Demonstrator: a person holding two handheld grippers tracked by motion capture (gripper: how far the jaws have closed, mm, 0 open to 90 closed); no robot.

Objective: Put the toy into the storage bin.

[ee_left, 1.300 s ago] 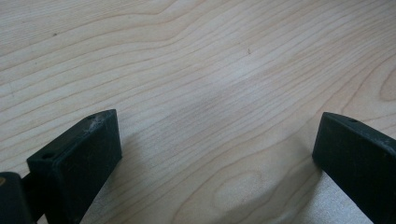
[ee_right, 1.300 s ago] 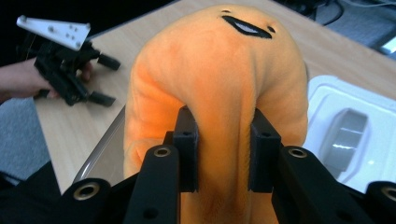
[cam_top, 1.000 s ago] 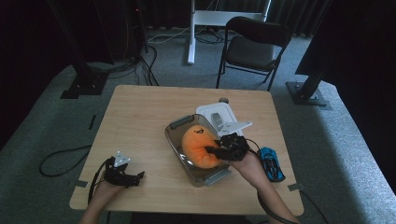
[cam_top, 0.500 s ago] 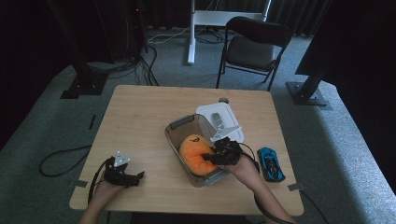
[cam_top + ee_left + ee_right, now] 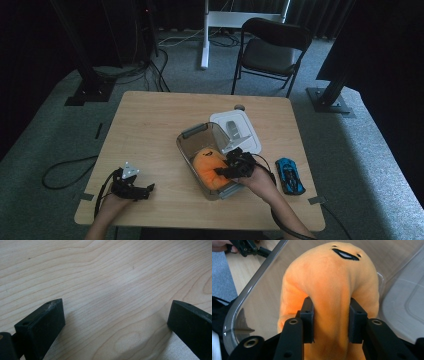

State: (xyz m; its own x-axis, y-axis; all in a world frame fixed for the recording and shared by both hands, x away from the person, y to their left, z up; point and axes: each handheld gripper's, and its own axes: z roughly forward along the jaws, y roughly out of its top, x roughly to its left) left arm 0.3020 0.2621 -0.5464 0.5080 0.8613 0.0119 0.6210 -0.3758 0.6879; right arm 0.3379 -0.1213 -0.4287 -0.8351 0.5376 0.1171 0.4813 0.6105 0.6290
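An orange plush toy point(image 5: 209, 167) with a stitched black mouth lies inside a clear plastic bin point(image 5: 192, 134) at the middle of the wooden table. My right gripper point(image 5: 223, 172) reaches over the bin's right side, and its jaws are shut on the orange plush toy point(image 5: 332, 315), pinching a fold of its body. The bin's curved rim point(image 5: 249, 287) passes on the left of the right gripper view. My left gripper point(image 5: 148, 189) rests near the table's front left edge, open, with bare wood between its fingers point(image 5: 42, 325).
The bin's white lid point(image 5: 235, 129) lies behind the bin on the right. A blue toy car point(image 5: 290, 175) sits right of my right hand. A chair point(image 5: 272, 50) and stand bases are on the floor beyond the table point(image 5: 150, 125).
My right gripper has moved left and down into the bin with the plush, which now sits lower inside. The left gripper has stayed where it was.
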